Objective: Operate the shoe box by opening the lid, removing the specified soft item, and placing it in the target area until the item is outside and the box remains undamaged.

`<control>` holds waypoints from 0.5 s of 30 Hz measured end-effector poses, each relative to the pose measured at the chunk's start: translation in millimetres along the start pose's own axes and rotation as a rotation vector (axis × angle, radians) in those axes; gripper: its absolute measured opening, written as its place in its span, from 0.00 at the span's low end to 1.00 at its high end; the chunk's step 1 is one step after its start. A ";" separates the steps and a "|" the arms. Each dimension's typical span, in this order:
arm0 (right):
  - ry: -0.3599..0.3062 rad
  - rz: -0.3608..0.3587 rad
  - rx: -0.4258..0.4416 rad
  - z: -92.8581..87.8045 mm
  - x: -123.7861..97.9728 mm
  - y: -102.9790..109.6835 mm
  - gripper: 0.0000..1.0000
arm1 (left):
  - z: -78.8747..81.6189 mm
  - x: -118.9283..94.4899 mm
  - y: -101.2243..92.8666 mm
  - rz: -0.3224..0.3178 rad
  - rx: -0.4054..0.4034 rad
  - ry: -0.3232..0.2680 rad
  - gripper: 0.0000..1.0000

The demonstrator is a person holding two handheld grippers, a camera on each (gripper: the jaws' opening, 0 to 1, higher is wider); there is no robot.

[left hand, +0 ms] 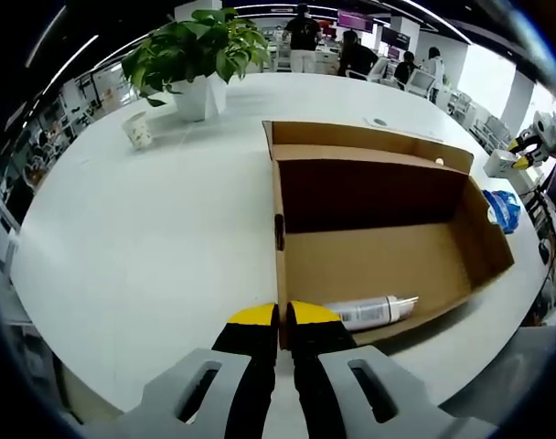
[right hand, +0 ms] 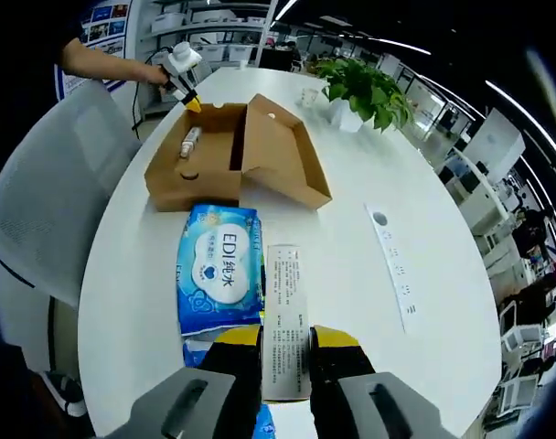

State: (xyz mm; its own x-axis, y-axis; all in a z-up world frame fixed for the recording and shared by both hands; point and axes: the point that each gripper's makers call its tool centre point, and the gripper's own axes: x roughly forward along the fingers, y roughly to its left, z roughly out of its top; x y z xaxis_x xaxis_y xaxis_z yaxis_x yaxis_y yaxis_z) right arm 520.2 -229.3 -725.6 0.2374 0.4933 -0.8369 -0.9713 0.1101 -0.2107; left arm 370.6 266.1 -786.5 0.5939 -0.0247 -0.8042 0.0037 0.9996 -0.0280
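Gripping printed leaflet (right hand: pixel 286 320), right tool (right hand: pixel 287 340); left tool (left hand: pixel 278 315) clamped on box wall (left hand: pixel 281 274); blue pack (right hand: pixel 219 265) reads "EDI".

Open box, soft pack outside it

We saw the brown cardboard box (left hand: pixel 379 261) lying open on the white table, lid (right hand: pixel 283 151) folded back, a white bottle (left hand: pixel 369 312) inside; the blue soft tissue pack (right hand: pixel 219 270) lay flat just beside it.
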 end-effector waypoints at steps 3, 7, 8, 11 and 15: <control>0.015 0.000 0.003 -8.9 4.1 -3.9 0.15 | -0.7 1.4 -0.6 0.004 -0.002 0.007 0.02; 0.029 0.008 0.002 -17.4 10.4 -5.1 0.15 | 0.1 3.4 1.4 0.004 -0.002 0.010 0.02; 0.033 0.007 0.005 -19.3 11.7 -5.8 0.15 | 0.0 3.1 0.9 0.005 -0.001 0.010 0.02; 0.055 0.014 0.003 -28.3 16.8 -8.8 0.15 | 0.3 2.8 -0.2 0.006 0.000 0.011 0.02; 0.073 0.025 0.008 -37.4 22.2 -10.9 0.15 | 0.6 3.2 -0.4 0.007 -0.002 0.011 0.02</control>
State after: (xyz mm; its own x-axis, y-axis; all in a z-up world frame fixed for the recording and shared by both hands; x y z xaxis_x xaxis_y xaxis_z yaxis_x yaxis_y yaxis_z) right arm 536.6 -251.9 -760.7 0.2131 0.4320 -0.8763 -0.9769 0.1058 -0.1855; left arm 373.0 265.7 -788.8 0.5850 -0.0180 -0.8108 -0.0019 0.9997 -0.0236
